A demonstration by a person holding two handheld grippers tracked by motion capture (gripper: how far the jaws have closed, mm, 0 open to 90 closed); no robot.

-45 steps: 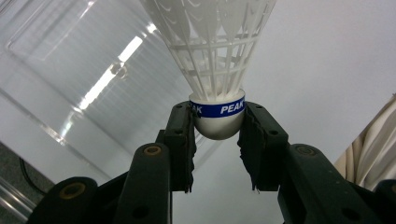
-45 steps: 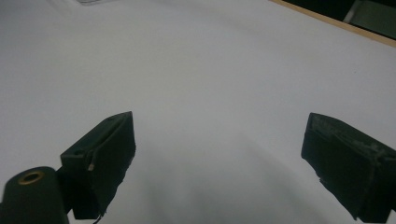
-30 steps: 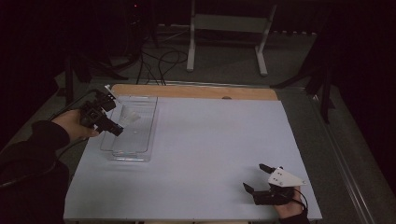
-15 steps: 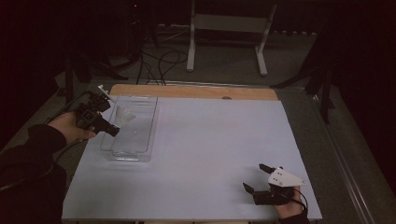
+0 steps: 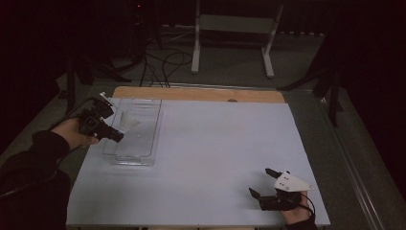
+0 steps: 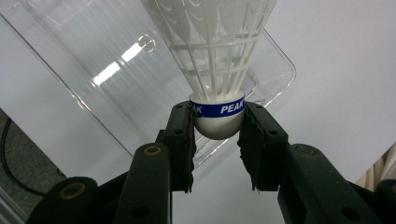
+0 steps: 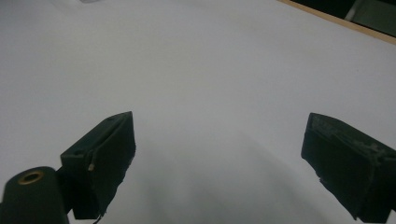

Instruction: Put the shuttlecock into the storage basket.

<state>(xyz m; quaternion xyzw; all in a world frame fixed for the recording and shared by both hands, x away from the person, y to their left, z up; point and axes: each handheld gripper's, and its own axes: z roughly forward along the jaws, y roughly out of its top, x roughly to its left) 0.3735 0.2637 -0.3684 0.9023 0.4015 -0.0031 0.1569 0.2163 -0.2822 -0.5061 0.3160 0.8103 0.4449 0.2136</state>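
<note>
Shuttlecock (image 6: 218, 119): clamped by cork in left gripper (image 6: 217, 140), drawn back to nine o'clock edge of tray (image 5: 143, 160), apparently being lifted out; right gripper (image 5: 265, 184) idle, jaws apart.

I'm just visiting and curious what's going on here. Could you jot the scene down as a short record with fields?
Setting: white table, dark room
Left tongs: shut on the cork base of a white shuttlecock, blue band reading PEAK
Shuttlecock position: held over a clear plastic tray, skirt pointing away from the tongs
Tray: at the table's left side
Right tongs: open, holding nothing, low over bare table at the near right corner
</note>
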